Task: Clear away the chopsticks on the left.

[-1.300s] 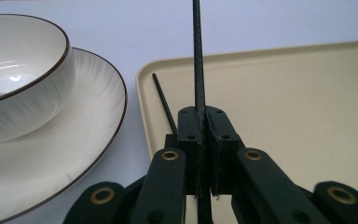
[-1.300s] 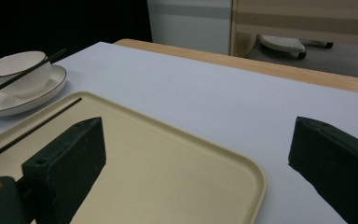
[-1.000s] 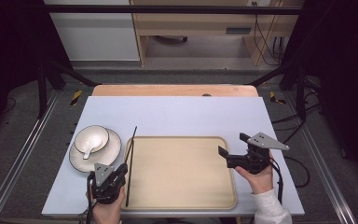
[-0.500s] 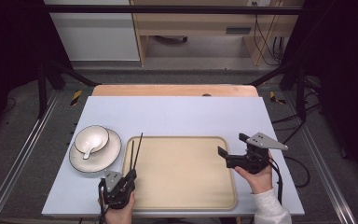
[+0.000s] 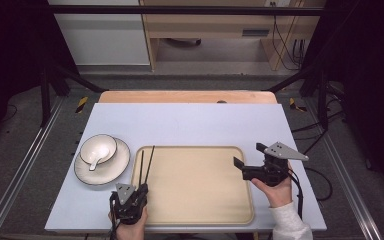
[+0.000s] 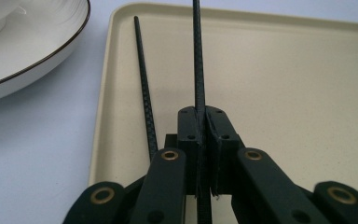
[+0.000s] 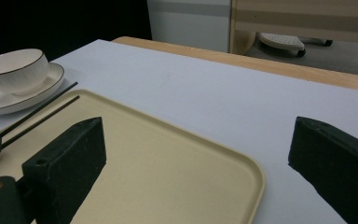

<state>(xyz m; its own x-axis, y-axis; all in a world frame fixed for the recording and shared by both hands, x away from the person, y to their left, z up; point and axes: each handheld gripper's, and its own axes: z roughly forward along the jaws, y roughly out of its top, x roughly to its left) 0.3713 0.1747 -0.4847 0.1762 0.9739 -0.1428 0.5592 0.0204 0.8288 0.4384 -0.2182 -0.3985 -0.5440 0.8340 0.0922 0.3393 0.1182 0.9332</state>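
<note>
A pair of black chopsticks (image 6: 198, 60) is found over the left part of the beige tray (image 5: 200, 220). In the left gripper view one stick is clamped between the closed jaws of the left hand-held gripper (image 6: 202, 122) and points straight ahead over the tray floor, while the second stick (image 6: 143, 88) is seen just beside the gripper's left jaw, running along the tray's left rim; whether it is also gripped cannot be told. In the high view both sticks (image 5: 145, 164) are seen fanning slightly apart, their tips reaching the tray's far left corner.

The tray is set on the pale blue counter (image 5: 190, 120), near its front edge. To the left of the tray, a white plate (image 5: 111, 168) with a dark rim is placed, carrying a white bowl (image 5: 98, 148) with a spoon (image 5: 95, 162) in it.

The right hand-held gripper (image 5: 237, 163) is held at the tray's right edge, its jaws spread wide apart with nothing between them.
</note>
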